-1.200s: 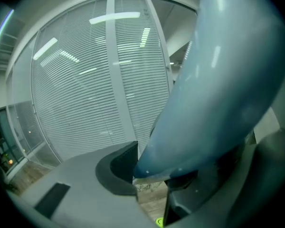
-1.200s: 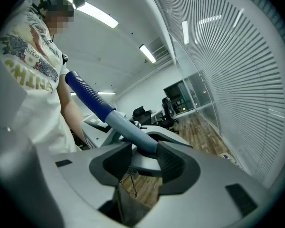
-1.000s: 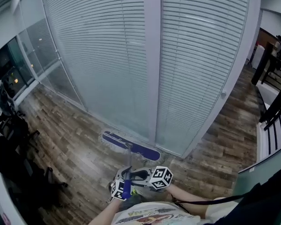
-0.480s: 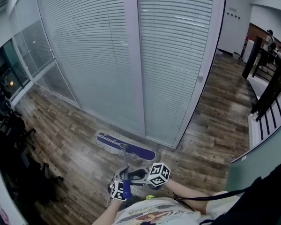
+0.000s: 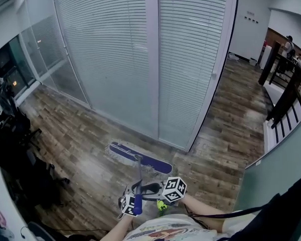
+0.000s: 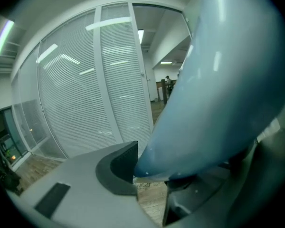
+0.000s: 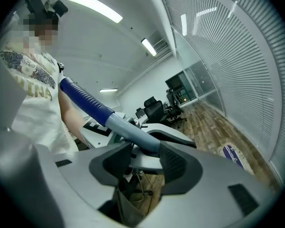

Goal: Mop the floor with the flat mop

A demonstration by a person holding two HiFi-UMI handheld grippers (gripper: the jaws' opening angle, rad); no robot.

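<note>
The flat mop's blue head lies on the wood floor a short way out from the glass wall. Its handle rises toward me. My left gripper is shut on the handle low by my chest. In the left gripper view the pale blue handle fills the frame and presses on the dark pad. My right gripper holds the handle from the right. In the right gripper view the handle crosses between both pads; these jaws have just been opening slightly. The mop head shows far off.
A glass wall with shut blinds runs across the front and ends at a corner post. Black office chairs crowd the left. A dark railing stands at the right, with people far behind it.
The mop head has been drawn back from the foot of the glass wall, and both grippers came back with the handle. The wall now looks farther off.
</note>
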